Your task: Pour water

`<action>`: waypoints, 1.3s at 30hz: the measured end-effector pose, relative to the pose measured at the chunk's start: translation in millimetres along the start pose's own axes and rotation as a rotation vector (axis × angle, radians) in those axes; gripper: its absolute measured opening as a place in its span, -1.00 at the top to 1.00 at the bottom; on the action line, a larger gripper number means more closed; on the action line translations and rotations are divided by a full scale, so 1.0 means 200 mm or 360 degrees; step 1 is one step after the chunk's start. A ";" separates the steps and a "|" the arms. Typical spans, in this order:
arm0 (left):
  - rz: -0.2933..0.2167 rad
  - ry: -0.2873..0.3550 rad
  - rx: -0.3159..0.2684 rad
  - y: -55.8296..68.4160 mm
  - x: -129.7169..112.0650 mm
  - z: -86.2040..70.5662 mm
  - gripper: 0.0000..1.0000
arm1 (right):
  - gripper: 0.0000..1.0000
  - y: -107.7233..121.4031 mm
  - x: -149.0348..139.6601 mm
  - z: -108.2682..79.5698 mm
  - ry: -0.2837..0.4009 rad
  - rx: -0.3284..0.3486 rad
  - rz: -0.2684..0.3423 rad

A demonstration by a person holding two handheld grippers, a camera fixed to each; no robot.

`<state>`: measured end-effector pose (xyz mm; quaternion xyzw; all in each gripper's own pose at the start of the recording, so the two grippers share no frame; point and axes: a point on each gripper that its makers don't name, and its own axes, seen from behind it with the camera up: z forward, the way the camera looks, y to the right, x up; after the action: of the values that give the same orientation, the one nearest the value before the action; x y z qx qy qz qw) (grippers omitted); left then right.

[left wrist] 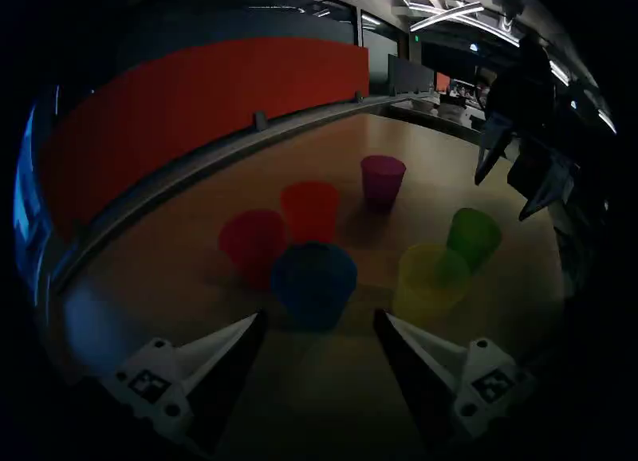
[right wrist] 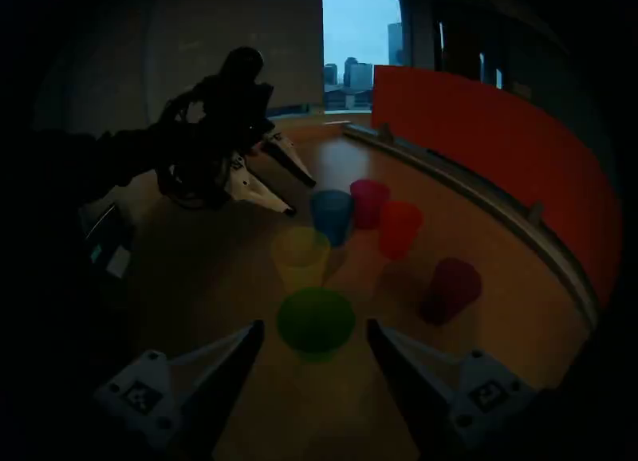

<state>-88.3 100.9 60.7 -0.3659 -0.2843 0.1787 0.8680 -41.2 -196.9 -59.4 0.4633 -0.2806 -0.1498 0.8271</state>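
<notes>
left gripper (left wrist: 319, 313): jaws opened wide, nothing held | blue cup (left wrist: 313, 281) is seen upright just ahead | right gripper (right wrist: 314, 324): jaws wide, empty | green cup (right wrist: 316, 317) upright, just ahead

You are looking at no words, brands or numbers that can be read. On the left gripper (left wrist: 319, 316), the fingers (left wrist: 219, 353) are carrying only square black-and-white pattern markers (left wrist: 149, 384), bearing no letters.

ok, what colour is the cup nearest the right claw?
A green translucent plastic cup; clearest in the right gripper view.
</notes>
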 end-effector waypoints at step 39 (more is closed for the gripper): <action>0.0055 -0.0047 -0.0047 -0.02 -0.02 0.24 -0.96 | -0.98 -0.01 -0.15 0.28 -0.0061 0.0058 0.0008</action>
<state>-120.4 121.6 90.1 -0.3809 -0.2934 0.1950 0.8549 -99.7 -220.9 -46.6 0.4747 -0.3003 -0.1514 0.8134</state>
